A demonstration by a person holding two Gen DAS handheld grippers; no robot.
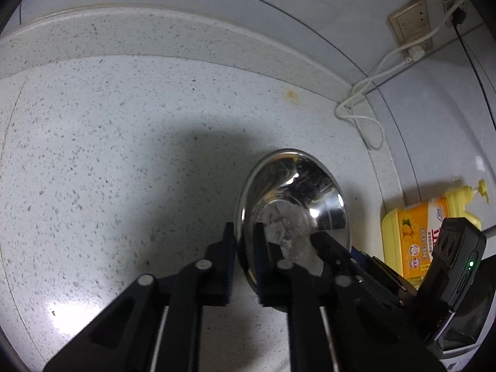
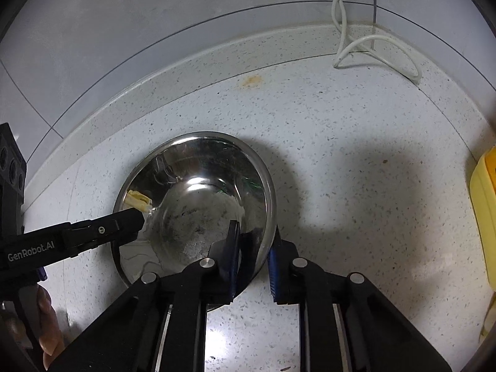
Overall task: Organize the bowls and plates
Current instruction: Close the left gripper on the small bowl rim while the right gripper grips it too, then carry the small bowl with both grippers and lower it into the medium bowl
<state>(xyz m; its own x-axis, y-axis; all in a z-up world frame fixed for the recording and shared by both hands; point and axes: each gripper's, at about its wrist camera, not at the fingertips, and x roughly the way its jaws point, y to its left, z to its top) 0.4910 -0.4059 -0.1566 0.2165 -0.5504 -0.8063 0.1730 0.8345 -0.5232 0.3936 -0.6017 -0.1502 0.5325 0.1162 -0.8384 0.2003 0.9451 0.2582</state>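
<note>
A shiny steel bowl [image 1: 297, 198] sits on the speckled white counter, also in the right wrist view [image 2: 198, 195]. My left gripper [image 1: 245, 248] straddles its left rim, one finger outside and one inside, closed on the rim. My right gripper [image 2: 254, 248] straddles the bowl's right rim the same way, one finger inside and one outside, with a small gap showing beside the rim. The left gripper's finger [image 2: 93, 232] shows reaching onto the bowl's left rim in the right wrist view. The right gripper's body [image 1: 455, 266] shows at the right in the left wrist view.
A yellow dish-soap bottle [image 1: 427, 232] stands at the right by the wall, and its edge shows in the right wrist view [image 2: 483, 217]. A white cable [image 1: 365, 117] loops on the counter below wall sockets [image 1: 409, 21]. A raised backsplash ledge [image 1: 124, 37] runs along the back.
</note>
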